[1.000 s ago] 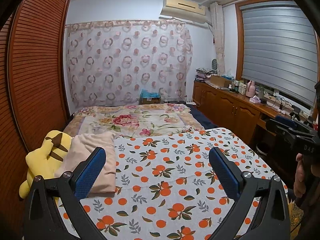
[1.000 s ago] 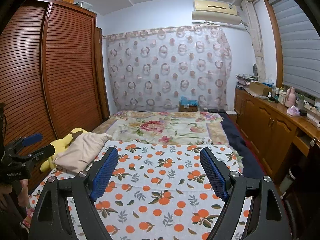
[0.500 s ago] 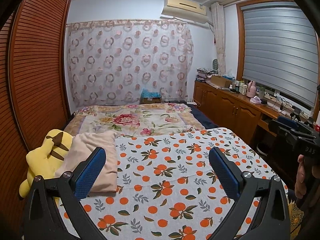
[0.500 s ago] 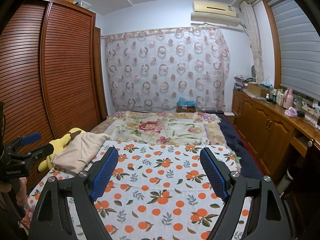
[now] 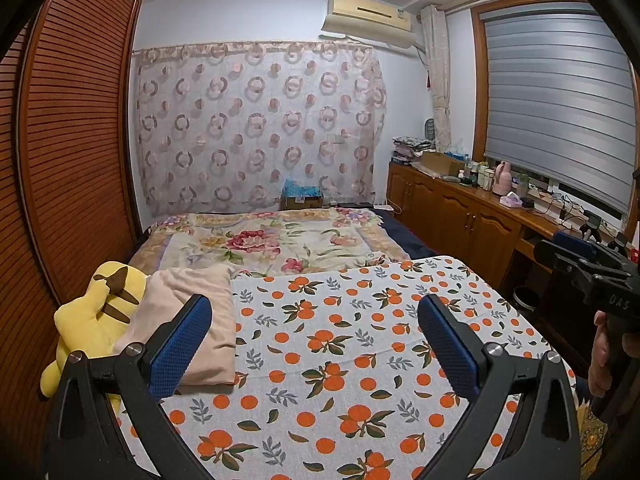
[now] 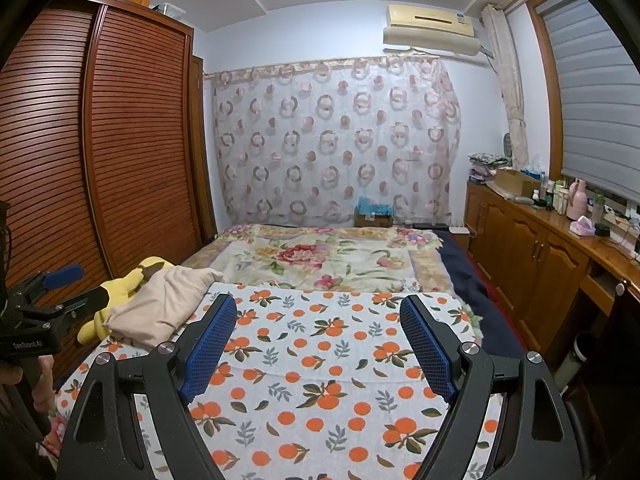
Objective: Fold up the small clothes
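Observation:
A beige cloth (image 5: 180, 288) (image 6: 164, 304) lies in a soft, roughly folded bundle at the left side of the bed, on the orange-print sheet (image 5: 340, 340) (image 6: 320, 360). My left gripper (image 5: 316, 303) hangs open above the sheet, its left blue pad overlapping the cloth in the picture, with nothing between the fingers. Further right, my right gripper (image 6: 318, 303) also stands wide open over the bare sheet and holds nothing. Each wrist view catches the other gripper at its edge, with a person's hand (image 5: 604, 352) (image 6: 40, 376) on the handle.
A yellow plush toy (image 5: 100, 312) (image 6: 128, 280) lies against the cloth on its left. Beyond the sheet is a floral blanket (image 5: 260, 240). A slatted wooden wardrobe (image 5: 68, 160) stands close on the left, and a cluttered wooden cabinet (image 5: 460, 216) runs along the right.

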Demonstrator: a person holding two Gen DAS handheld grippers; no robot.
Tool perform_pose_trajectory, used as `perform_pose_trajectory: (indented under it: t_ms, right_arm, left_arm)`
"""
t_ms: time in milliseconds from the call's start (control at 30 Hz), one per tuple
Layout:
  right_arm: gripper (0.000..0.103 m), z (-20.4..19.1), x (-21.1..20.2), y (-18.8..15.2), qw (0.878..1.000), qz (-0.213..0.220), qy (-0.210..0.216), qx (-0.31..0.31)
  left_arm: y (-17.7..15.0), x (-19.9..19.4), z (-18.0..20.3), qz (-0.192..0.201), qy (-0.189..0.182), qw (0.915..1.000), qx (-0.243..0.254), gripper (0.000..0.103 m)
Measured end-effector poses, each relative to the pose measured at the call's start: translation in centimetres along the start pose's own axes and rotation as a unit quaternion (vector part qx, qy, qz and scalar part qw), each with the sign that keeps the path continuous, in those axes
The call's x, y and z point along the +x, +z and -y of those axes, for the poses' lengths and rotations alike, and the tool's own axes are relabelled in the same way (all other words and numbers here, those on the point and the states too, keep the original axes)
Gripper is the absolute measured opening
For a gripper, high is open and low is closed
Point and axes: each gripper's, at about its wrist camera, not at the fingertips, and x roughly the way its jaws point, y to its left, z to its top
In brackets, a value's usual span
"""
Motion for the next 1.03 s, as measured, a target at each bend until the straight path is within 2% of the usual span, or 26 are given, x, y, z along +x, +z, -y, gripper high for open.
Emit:
perform_pose_trajectory:
  t_ms: [1033]
  right_arm:
    - [0.085, 0.85, 0.23, -0.24, 1.000, 0.005, 0.003, -0.003]
  left_arm:
    - [-0.06, -0.07, -0.19, 0.000, 0.002, 1.0000, 0.000, 0.103]
